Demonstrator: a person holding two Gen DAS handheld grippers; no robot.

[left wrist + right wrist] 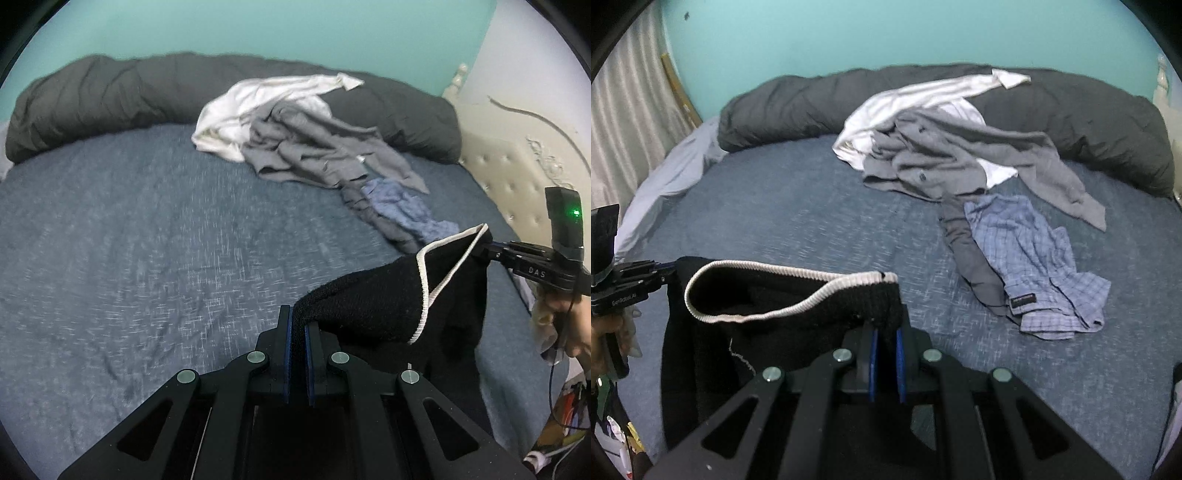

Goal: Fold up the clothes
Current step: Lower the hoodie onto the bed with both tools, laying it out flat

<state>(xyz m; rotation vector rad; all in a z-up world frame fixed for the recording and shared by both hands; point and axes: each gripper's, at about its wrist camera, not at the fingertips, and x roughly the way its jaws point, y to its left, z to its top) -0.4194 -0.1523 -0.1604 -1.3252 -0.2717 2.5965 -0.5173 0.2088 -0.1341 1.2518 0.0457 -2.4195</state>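
The left gripper (298, 325) pinches one corner of a black knit garment (369, 306) between its blue pads, jaws pressed tight on the cloth. The right gripper (886, 328) pinches the other corner the same way. The garment, edged with a white ribbed trim (757, 291), hangs stretched between them above the near edge of the blue-grey bed (147, 258). "DAS" is printed on the right gripper's body in the left view; "GenRobot.AI" on the left gripper's body in the right view. Farther up the bed lie a blue checked shirt (1038, 266) with a dark unreadable label, a grey garment (960, 158) and a white one (923, 96), against a rolled dark duvet (110, 96).
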